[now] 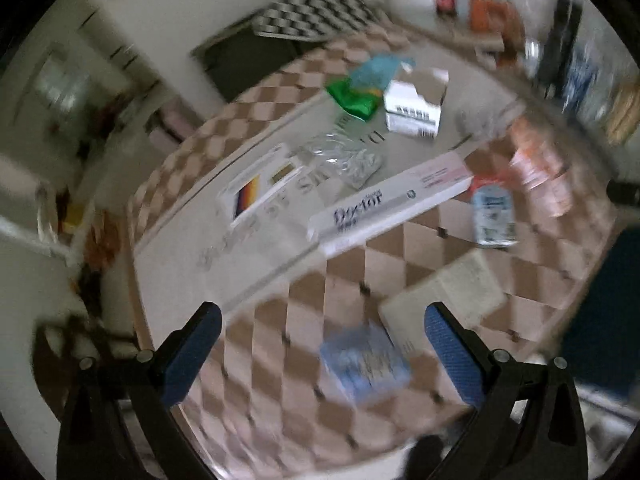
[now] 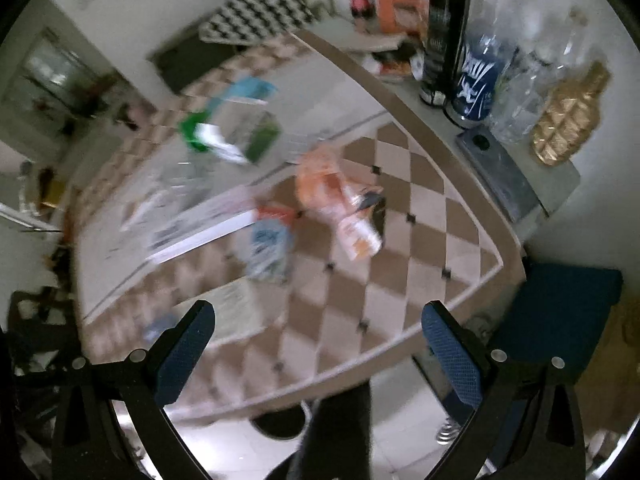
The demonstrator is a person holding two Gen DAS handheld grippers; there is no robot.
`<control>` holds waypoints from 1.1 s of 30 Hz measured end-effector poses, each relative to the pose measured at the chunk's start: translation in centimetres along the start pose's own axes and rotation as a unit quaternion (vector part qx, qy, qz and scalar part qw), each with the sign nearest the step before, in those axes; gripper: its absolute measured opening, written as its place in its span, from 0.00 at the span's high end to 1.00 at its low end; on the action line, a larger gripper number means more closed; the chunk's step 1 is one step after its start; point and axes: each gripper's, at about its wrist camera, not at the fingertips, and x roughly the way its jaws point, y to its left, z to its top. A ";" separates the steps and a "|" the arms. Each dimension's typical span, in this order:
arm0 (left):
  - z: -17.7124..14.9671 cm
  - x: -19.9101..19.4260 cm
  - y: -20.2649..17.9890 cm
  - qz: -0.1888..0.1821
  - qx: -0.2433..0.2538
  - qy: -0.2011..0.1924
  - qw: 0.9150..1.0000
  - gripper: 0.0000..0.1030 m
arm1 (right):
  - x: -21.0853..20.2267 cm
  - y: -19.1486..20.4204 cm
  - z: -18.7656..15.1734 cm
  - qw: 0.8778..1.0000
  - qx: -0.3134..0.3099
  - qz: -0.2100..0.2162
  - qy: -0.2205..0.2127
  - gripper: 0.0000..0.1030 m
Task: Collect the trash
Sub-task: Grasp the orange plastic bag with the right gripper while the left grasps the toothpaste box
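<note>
Trash lies on a checkered table (image 1: 304,320). In the left wrist view: a long white toothpaste box (image 1: 388,204), a small white box with coloured stripes (image 1: 260,188), a crumpled clear wrapper (image 1: 352,160), a green wrapper (image 1: 352,100), an open white carton (image 1: 416,108), a blue-and-white packet (image 1: 492,212), an orange packet (image 1: 540,168), a blue pack (image 1: 364,364) and a pale flat box (image 1: 444,296). My left gripper (image 1: 322,316) is open above the blue pack. My right gripper (image 2: 318,314) is open over the table's near edge; the orange packet (image 2: 340,204) and blue packet (image 2: 268,248) lie ahead.
A shelf (image 2: 400,92) along the table's right side holds bottles (image 2: 480,80), a dark box (image 2: 444,28) and a gold bottle (image 2: 568,120). A blue chair (image 2: 560,312) stands at the right. A checkered cushion (image 1: 320,4) sits on a dark chair beyond the table.
</note>
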 end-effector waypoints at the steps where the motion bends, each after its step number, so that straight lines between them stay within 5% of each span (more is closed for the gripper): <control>1: 1.2 1.5 -0.5 0.001 0.019 0.011 1.000 0.00 | 2.6 -0.6 1.6 1.000 0.004 -0.005 0.018 0.00; 5: 5.7 7.4 -3.0 -0.007 0.115 0.052 0.992 0.04 | 9.1 -1.8 5.3 0.998 0.010 -0.012 0.062 0.00; 9: 8.5 11.4 -6.1 -0.018 0.235 0.072 0.969 0.04 | 14.1 -2.3 7.5 0.995 0.010 -0.010 0.099 0.00; 14: 9.8 13.9 -8.6 -0.052 0.307 0.096 0.945 0.05 | 17.4 -2.8 8.8 0.991 0.010 0.001 0.130 0.00; 16: 10.1 14.4 -9.3 -0.058 0.325 0.101 0.938 0.13 | 18.3 -2.9 9.2 0.990 0.012 0.003 0.138 0.01; 19: 10.8 15.0 -10.0 -0.075 0.334 0.115 0.932 0.41 | 19.3 -2.9 9.8 0.989 0.011 0.004 0.147 0.14; 24: 11.1 14.3 -10.5 -0.081 0.340 0.104 0.931 0.48 | 20.0 -3.0 10.7 0.989 0.018 0.001 0.149 0.53; 29: 10.0 12.3 -9.7 -0.072 0.312 0.085 0.943 0.50 | 19.7 -2.3 11.5 0.990 0.015 0.013 0.142 0.64; 33: 11.1 9.6 -7.7 -0.067 0.262 0.061 0.961 0.51 | 18.7 -1.8 11.4 0.990 0.014 0.025 0.137 0.66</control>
